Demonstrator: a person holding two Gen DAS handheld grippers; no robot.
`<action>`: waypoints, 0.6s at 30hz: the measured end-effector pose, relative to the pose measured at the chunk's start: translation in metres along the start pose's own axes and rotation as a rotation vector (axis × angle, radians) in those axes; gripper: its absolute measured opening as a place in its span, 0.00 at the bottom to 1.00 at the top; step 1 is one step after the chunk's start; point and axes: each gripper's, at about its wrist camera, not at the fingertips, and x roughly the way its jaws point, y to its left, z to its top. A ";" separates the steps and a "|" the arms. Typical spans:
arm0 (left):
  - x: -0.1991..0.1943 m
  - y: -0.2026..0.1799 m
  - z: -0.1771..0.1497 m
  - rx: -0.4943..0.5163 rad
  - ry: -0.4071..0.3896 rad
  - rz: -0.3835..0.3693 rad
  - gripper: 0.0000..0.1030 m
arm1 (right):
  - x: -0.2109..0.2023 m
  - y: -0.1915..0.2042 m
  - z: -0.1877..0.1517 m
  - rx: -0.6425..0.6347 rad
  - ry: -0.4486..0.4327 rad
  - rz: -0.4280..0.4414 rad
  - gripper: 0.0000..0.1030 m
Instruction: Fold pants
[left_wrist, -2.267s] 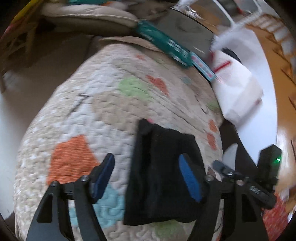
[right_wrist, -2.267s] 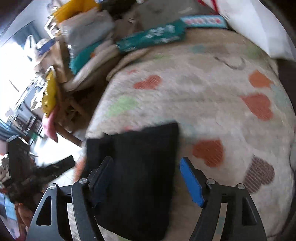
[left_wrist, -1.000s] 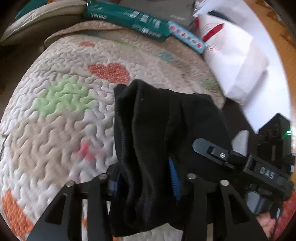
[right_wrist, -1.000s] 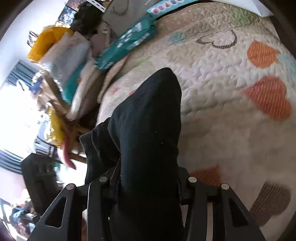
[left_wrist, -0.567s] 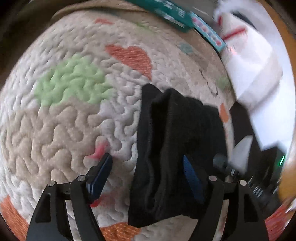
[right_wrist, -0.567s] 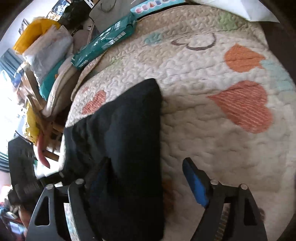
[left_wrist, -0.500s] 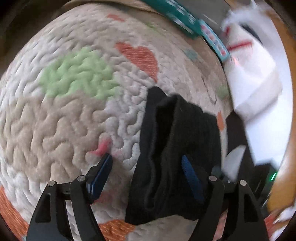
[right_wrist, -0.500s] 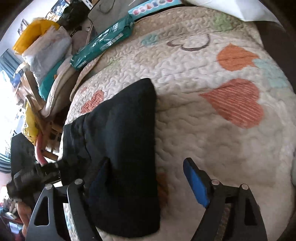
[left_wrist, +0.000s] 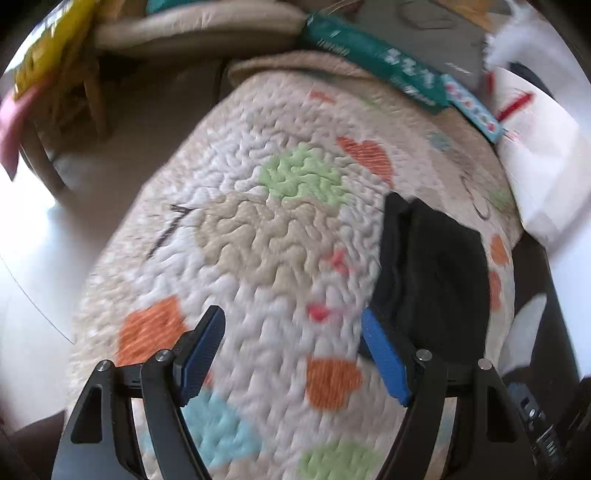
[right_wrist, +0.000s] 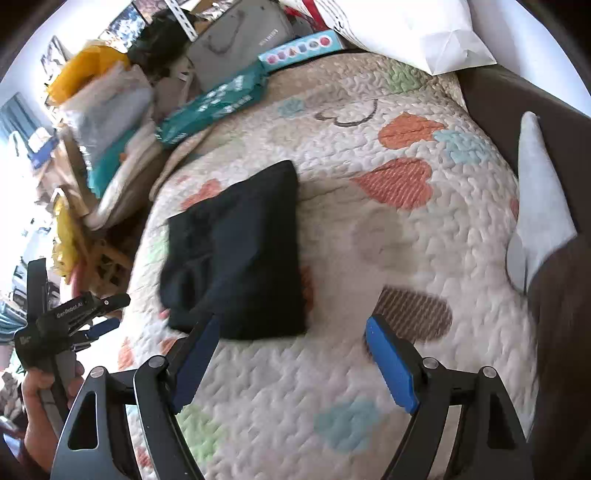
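Pants (right_wrist: 236, 254) lie folded in compact black bundle on quilt (right_wrist: 369, 277), long axis roughly 12–6. Right gripper (right_wrist: 295, 362) spread, empty; bundle at its 11 o'clock, near. Left gripper (left_wrist: 291, 354) spread, empty; bundle (left_wrist: 432, 280) at its 2 o'clock. Judgement: fold looks complete.

The left wrist view looks forward and down between the open fingers of the left gripper (left_wrist: 293, 354), close above the quilt (left_wrist: 258, 236), with the folded black pants (left_wrist: 436, 280) at 2 o'clock. The right wrist view looks from the right gripper (right_wrist: 295, 358), the pants (right_wrist: 240, 251) at 11 o'clock. Both share quilt, pants and teal box (left_wrist: 373, 70).
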 end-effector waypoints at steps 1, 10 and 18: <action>-0.011 -0.003 -0.010 0.025 -0.022 0.008 0.74 | -0.005 0.004 -0.007 0.000 -0.005 0.008 0.83; -0.109 -0.049 -0.111 0.211 -0.429 0.225 0.86 | -0.045 0.025 -0.085 -0.038 -0.106 -0.040 0.84; -0.157 -0.094 -0.172 0.389 -0.710 0.313 0.99 | -0.073 0.058 -0.108 -0.186 -0.252 -0.149 0.86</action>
